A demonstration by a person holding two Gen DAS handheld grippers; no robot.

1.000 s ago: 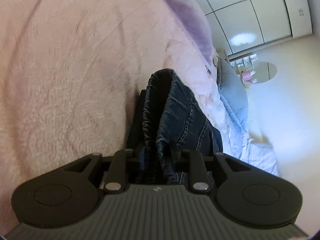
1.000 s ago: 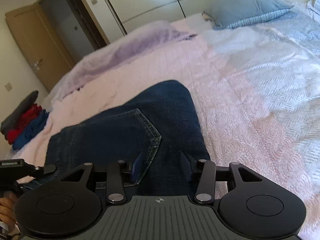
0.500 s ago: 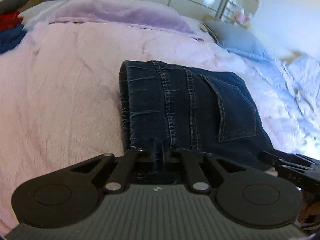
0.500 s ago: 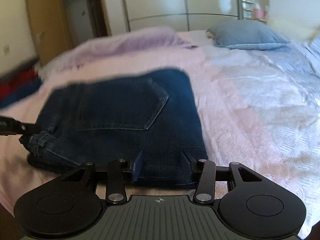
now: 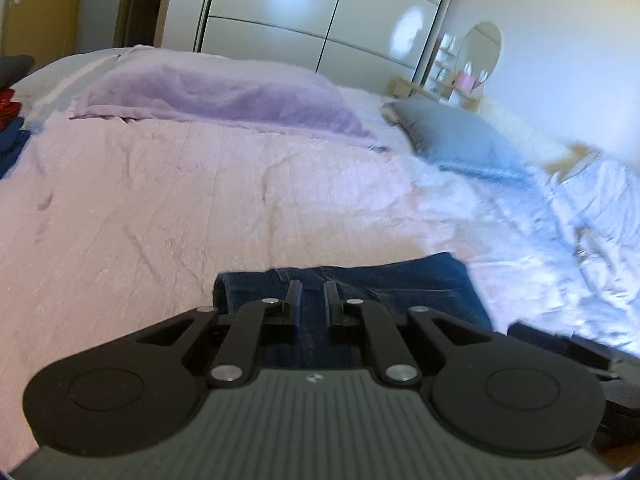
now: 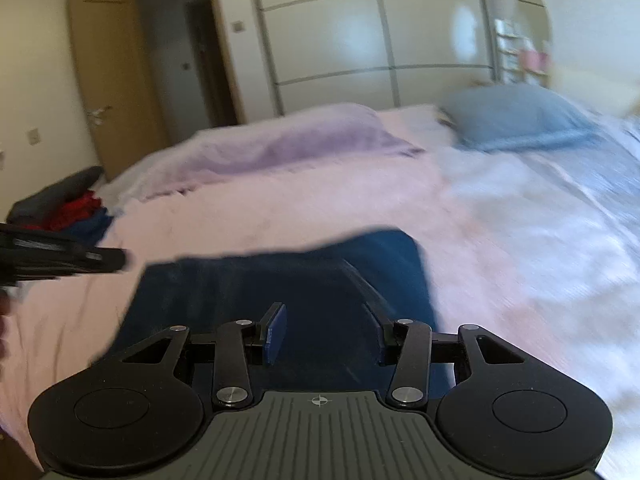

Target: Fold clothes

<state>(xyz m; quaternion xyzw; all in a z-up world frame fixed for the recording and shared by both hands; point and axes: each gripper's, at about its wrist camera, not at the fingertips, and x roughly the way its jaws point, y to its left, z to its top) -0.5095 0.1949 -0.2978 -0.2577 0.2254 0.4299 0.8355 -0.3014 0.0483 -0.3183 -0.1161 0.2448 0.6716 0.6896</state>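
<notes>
Jeans (image 6: 280,288) lie folded into a flat dark-blue block right under both tools, at the near edge of the pink bedcover (image 5: 160,220). The left gripper (image 5: 313,292) has just been closing, and its jaws are now drawn almost together with only a thin slit and no cloth between them. The right gripper (image 6: 324,332) has its jaws spread, blue pads apart, hanging over the denim and pinching nothing. The block shows a back pocket and a rolled, doubled edge on its left side. I judge this denim heavy and fairly stiff for cloth: it should hold a crease, sag under its own weight if lifted by one corner, and not slip easily against the pads. The best hold looks like the thick doubled edge or the seamed waistband, one tool at each end, biting through all layers so the fold stays together. Farther out lie a lilac blanket (image 5: 224,96), a grey-blue pillow (image 5: 460,140) and a pile of other clothes (image 6: 80,208).
</notes>
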